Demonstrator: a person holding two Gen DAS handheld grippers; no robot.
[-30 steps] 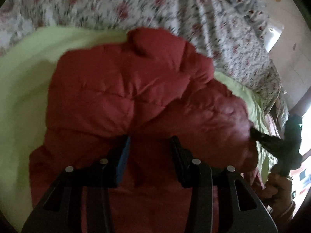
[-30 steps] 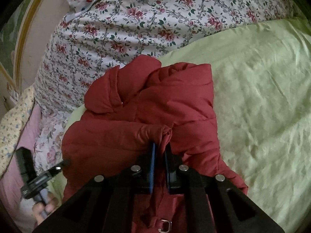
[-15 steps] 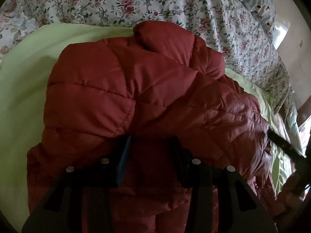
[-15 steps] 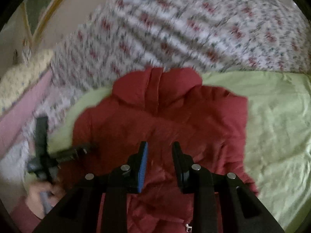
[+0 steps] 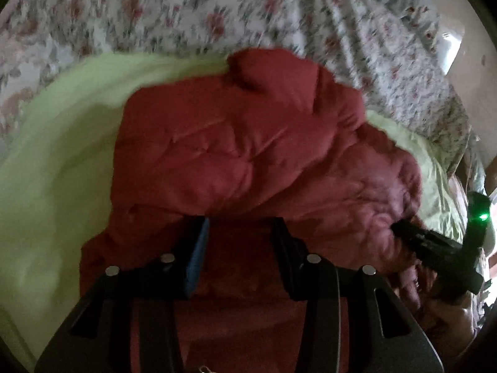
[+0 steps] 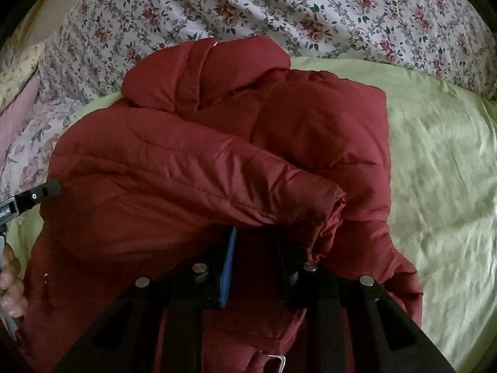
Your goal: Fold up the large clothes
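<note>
Red puffer jacket (image 6: 192,168) on green sheet (image 6: 435,161), left tongs (image 5: 239,227) and right tongs (image 6: 256,236) agape, tips hidden under folds

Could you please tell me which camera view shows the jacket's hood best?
The right wrist view: the hood is sharp, its seams visible against the floral bedding. The left wrist view shows it only as a blurred red bump.

Jacket bulk blocks the near middle
Open green sheet (image 6: 435,155) lies right of the red jacket (image 6: 217,155); floral bedding (image 6: 310,6) bounds the far side.
</note>
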